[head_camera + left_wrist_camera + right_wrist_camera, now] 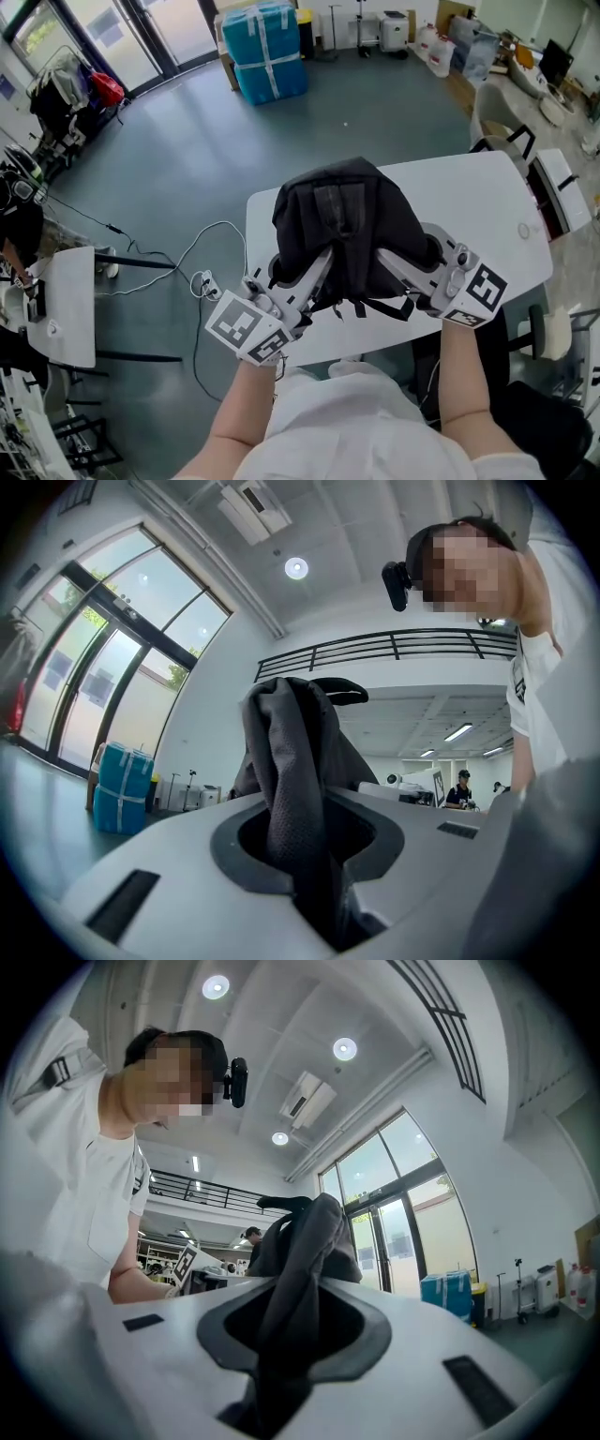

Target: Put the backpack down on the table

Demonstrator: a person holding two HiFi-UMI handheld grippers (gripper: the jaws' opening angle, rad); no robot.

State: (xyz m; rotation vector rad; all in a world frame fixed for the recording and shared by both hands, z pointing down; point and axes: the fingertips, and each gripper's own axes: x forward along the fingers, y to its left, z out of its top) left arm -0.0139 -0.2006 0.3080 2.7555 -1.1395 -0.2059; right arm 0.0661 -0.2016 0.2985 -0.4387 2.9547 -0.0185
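Note:
A black backpack [342, 211] hangs over the near part of the white table [487, 197], carried by both grippers; I cannot tell whether its bottom touches the tabletop. My left gripper [325, 262] reaches under its near left side and is shut on a shoulder strap [286, 789], which runs up between the jaws in the left gripper view. My right gripper [386, 255] grips from the near right and is shut on the other strap [295, 1279]. Loose strap ends [380, 307] dangle below the pack. The fingertips are hidden by the fabric.
Blue wrapped boxes [269, 49] stand far back on the grey floor. A white cable [202, 253] trails left of the table. A small white table [70, 305] is at the left, a chair [497, 122] and desks at the right.

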